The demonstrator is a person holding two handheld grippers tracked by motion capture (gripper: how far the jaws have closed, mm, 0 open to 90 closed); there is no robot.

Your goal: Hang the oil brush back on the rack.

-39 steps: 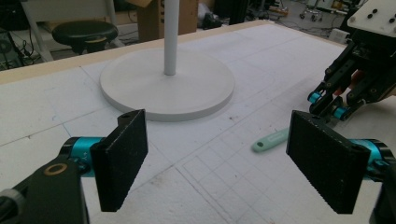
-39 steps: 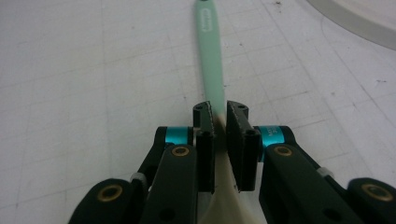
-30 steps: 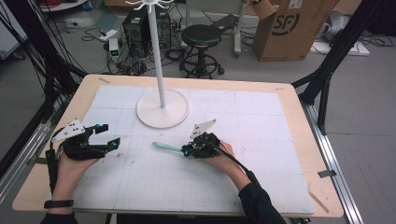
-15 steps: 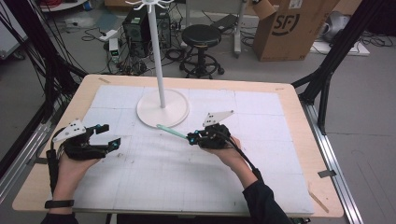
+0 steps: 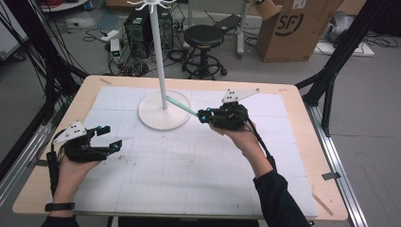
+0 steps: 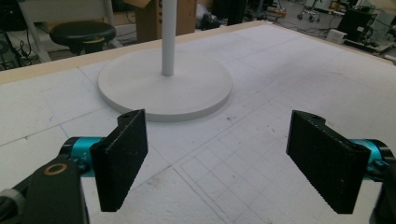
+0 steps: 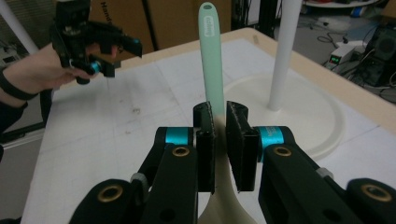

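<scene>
The right tongs (image 5: 204, 116) clamp a mint-handled spoon (image 7: 211, 56), lifted off the counter (image 5: 189, 184) beside the white stand (image 5: 161, 71). Hanging it on the stand's hooks looks left. The left tongs (image 5: 108, 137) gape wide, empty.

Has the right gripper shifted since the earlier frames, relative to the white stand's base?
Yes. The right gripper, shut on the green-handled utensil, has gone from the mat nearer the person toward the stand base; the handle's tip now overlaps it.

A wooden-edged bench (image 5: 302, 142) is surrounded by black frame struts (image 5: 331, 71). Beyond it, a black stool (image 5: 203, 38), a cardboard box (image 5: 293, 28) and tangled cables (image 5: 137, 61) are seen on a grey floor (image 5: 369, 104).
</scene>
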